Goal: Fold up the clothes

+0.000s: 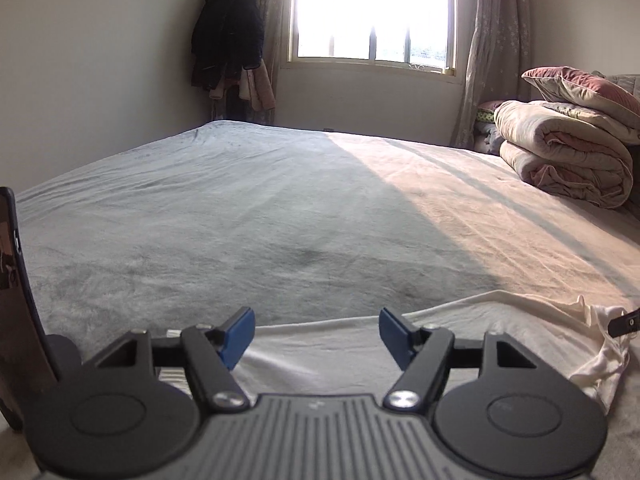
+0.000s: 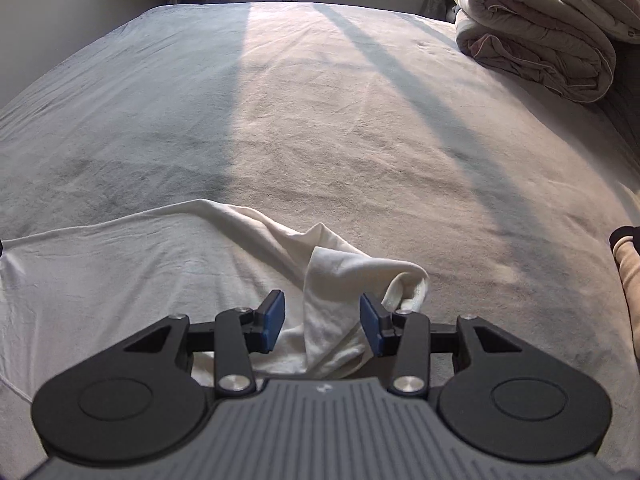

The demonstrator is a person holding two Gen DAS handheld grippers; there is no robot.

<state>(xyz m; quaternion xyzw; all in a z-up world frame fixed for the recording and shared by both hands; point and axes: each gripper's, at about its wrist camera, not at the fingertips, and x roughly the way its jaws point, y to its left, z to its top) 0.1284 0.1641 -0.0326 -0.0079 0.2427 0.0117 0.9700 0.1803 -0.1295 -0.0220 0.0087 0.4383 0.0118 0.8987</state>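
A cream-white garment (image 1: 332, 350) lies flat on the grey bed cover (image 1: 240, 220) near the front edge. My left gripper (image 1: 316, 334) is open just above its near left part, blue pads (image 1: 240, 334) wide apart with nothing between them. In the right wrist view the same garment (image 2: 140, 264) spreads to the left, and its right end is bunched into a raised fold (image 2: 340, 280). My right gripper (image 2: 322, 320) is open with that fold lying between its blue pads (image 2: 370, 324), which do not press it.
A rolled quilt (image 1: 568, 152) with a pillow (image 1: 584, 88) on top sits at the bed's far right. Dark clothes (image 1: 228, 36) hang in the far left corner beside a bright window (image 1: 372, 12). A dark phone-like object (image 1: 16, 300) stands at the left edge.
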